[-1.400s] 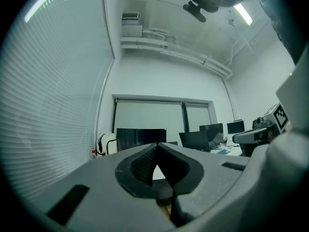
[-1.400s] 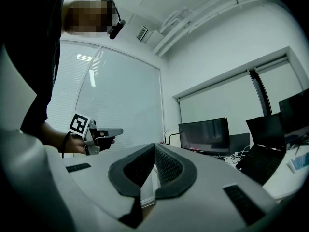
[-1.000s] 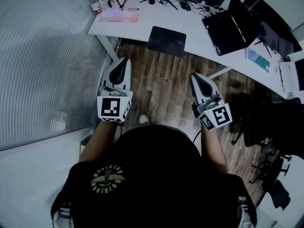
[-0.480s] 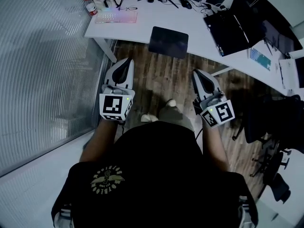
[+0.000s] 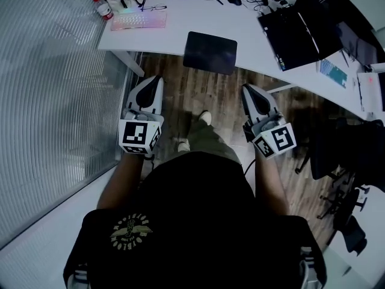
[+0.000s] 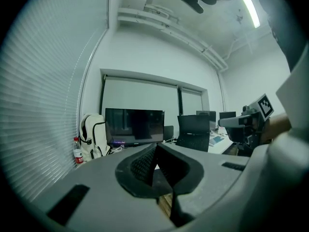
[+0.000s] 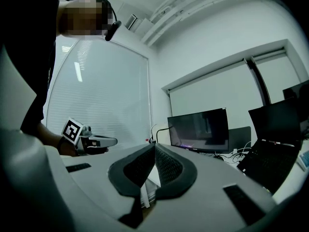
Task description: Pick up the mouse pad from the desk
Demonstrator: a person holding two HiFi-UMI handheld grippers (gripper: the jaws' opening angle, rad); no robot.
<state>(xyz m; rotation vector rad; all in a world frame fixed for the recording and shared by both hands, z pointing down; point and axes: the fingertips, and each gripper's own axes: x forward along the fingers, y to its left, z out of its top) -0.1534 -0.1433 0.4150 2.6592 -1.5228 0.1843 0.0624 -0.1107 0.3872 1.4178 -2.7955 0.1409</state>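
Mouse pad (image 5: 210, 52) shows on the desk (image 5: 252, 46) in head view only.

Black mouse pad (image 5: 210, 52), white desk (image 5: 249, 44), brown wood-plank floor (image 5: 180, 92), pink keyboard (image 5: 138, 20), black laptop (image 5: 301, 32), ribbed grey wall panel (image 5: 54, 101)

The white curved desk (image 5: 174, 35) is carrying a dark rectangular mouse pad (image 5: 210, 52), which is lying at the front edge (it seems to be reaching slightly past it). A pink-lit keyboard (image 5: 138, 20) is lying to the left, and an open black laptop (image 5: 295, 32) is sitting to the right.
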